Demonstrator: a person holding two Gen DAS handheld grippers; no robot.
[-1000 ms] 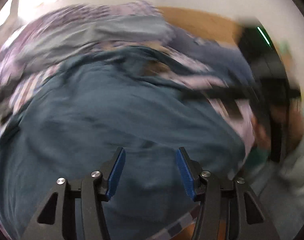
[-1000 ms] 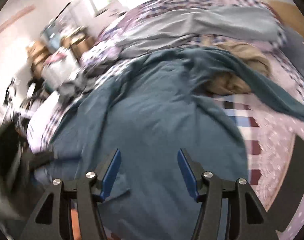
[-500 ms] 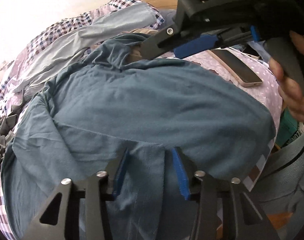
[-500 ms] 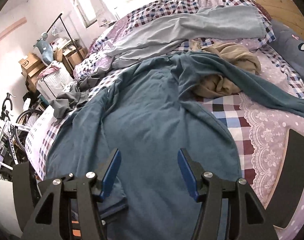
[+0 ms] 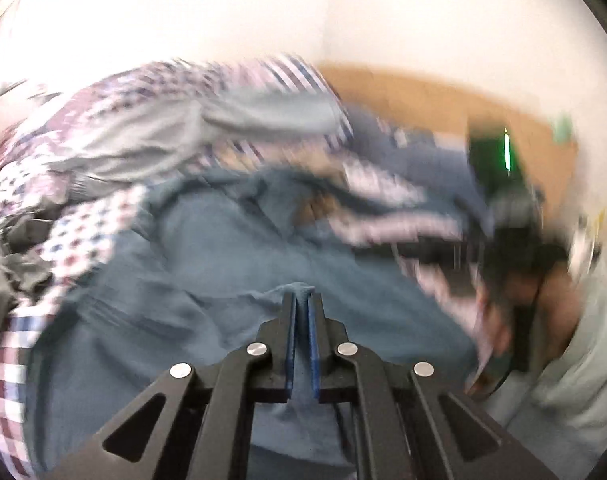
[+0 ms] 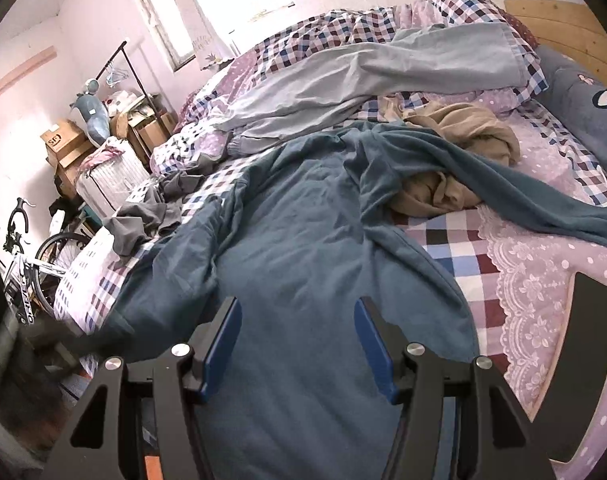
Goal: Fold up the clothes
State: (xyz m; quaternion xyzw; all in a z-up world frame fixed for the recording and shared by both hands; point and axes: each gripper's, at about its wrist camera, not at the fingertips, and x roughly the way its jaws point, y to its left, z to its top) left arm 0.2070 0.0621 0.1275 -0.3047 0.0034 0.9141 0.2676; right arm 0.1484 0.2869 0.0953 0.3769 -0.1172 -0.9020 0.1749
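Teal cotton garment (image 6: pixel 303 240) spread across a bed (image 6: pixel 543 300) dressed in checked and lace-trimmed lilac bedding, one long part trailing off toward 3 o'clock in the right wrist view. Left gripper (image 5: pixel 301 308) with blue-padded fingers (image 5: pixel 290 340) pressed together, clamped on a raised pinch of the teal cloth near the bed's near edge, at 6 o'clock in the heavily blurred left wrist view. Right gripper (image 6: pixel 295 312) poised above the garment's lower part, fingers (image 6: pixel 223 336) spread wide apart, nothing between them. Tan crumpled garment (image 6: pixel 455 160) at 2 o'clock, partly under the teal fold. Pale grey-blue trousers (image 6: pixel 363 80) stretched across the bunched quilt at 12 o'clock. Dark grey clothing (image 6: pixel 151 208) heaped at the bed's edge at 9 o'clock. Wooden headboard (image 6: pixel 563 28) at 1 o'clock, navy pillow (image 6: pixel 583 100) just beside it. Bright window (image 6: pixel 223 0) at 11 o'clock; cardboard boxes (image 6: pixel 63 144) and white suitcase (image 6: pixel 111 184) along the wall, bicycle (image 6: pixel 31 264) at 9 o'clock. Dark flat object (image 6: pixel 591 360) lying on the lilac sheet at 4 o'clock. Blurred hand (image 5: pixel 503 320) at 3 o'clock in the left wrist view, gripping a black device, details unreadable.
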